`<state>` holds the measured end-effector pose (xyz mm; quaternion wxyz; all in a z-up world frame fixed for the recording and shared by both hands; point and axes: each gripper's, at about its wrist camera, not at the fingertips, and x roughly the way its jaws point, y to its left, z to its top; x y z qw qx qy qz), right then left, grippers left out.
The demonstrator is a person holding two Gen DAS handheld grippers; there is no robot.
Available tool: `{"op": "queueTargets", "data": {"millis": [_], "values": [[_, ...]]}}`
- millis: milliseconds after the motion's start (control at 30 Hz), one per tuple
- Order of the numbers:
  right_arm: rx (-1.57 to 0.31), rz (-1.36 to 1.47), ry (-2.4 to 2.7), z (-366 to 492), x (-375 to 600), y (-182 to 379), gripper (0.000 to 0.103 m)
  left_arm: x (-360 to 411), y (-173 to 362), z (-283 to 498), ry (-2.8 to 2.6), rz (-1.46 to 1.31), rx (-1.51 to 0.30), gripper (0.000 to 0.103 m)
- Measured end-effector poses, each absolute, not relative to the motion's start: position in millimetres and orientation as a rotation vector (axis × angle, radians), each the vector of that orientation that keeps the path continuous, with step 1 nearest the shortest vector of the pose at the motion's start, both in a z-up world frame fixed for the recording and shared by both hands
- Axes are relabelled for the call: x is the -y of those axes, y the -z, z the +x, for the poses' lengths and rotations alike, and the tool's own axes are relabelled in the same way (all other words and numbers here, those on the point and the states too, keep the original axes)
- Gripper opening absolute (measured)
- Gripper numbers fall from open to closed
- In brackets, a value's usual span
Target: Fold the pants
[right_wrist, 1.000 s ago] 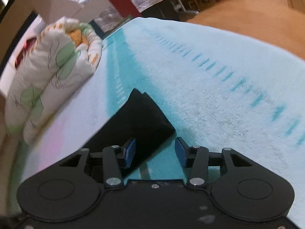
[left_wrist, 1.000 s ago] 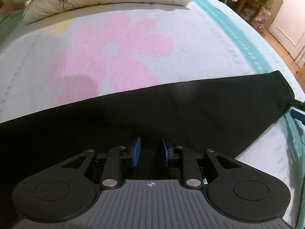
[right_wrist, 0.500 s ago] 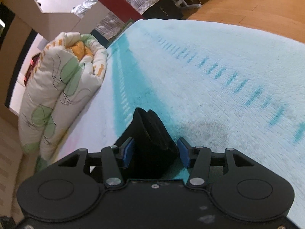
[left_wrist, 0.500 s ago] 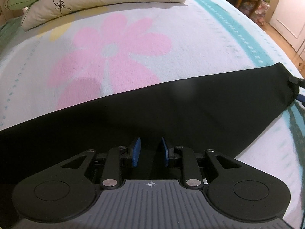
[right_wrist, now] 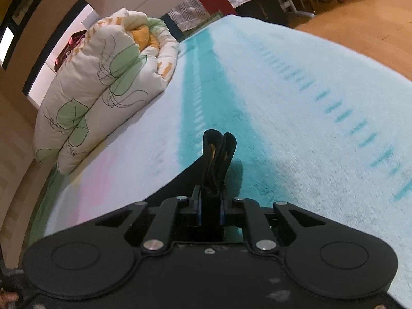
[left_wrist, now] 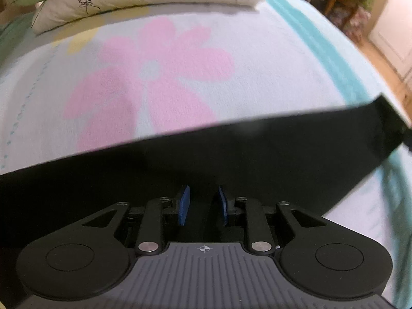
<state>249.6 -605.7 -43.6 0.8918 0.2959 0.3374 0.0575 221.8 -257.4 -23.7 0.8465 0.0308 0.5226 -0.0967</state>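
Black pants (left_wrist: pixel 231 159) stretch across the flowered bed cover, from my left gripper to the right edge of the left wrist view. My left gripper (left_wrist: pixel 202 206) points steeply down at their near part. Its blue pads (left_wrist: pixel 184 204) stand a little apart, black cloth fills the gap, and it looks gripped. In the right wrist view my right gripper (right_wrist: pixel 210 206) is closing its jaws on the pants' leg end. A bunched fold of the leg end (right_wrist: pixel 219 149) sticks up beyond the pads, lifted a little off the cover.
A rolled quilt with green leaf print (right_wrist: pixel 103 90) lies along the far side of the bed (left_wrist: pixel 257 38). Beyond the bed's teal-striped edge (right_wrist: pixel 322 97) are a wooden floor (right_wrist: pixel 360 13), furniture and a white door (left_wrist: pixel 394 31).
My right gripper went from wide open around the leg end to closed on it and raised it slightly. The far corner of the pants lifted in the left wrist view. My left gripper stayed put.
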Motion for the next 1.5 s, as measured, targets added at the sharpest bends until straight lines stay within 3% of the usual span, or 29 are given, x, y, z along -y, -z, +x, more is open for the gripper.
{"op": "queueTargets", "data": {"millis": [233,500,733,1033,1333,1500], "values": [[-0.656,0.554,-0.133,241,599,19,0.013,316,-17,249,0.261,0.106,-1.005,0.023],[-0.645,0.552,-0.151,234,598,9,0.013,356,26,275,0.260,0.152,-1.090,0.023],[-0.652,0.550,-0.157,237,595,6,0.013,358,44,291,0.227,0.201,-1.063,0.024],[-0.652,0.532,-0.153,237,588,-2,0.013,325,-2,256,0.287,0.130,-1.037,0.023],[-0.631,0.506,-0.173,228,575,-25,0.013,330,30,232,0.344,0.149,-1.131,0.023],[-0.600,0.496,-0.197,219,561,-52,0.013,338,39,231,0.332,0.168,-1.085,0.024]]}}
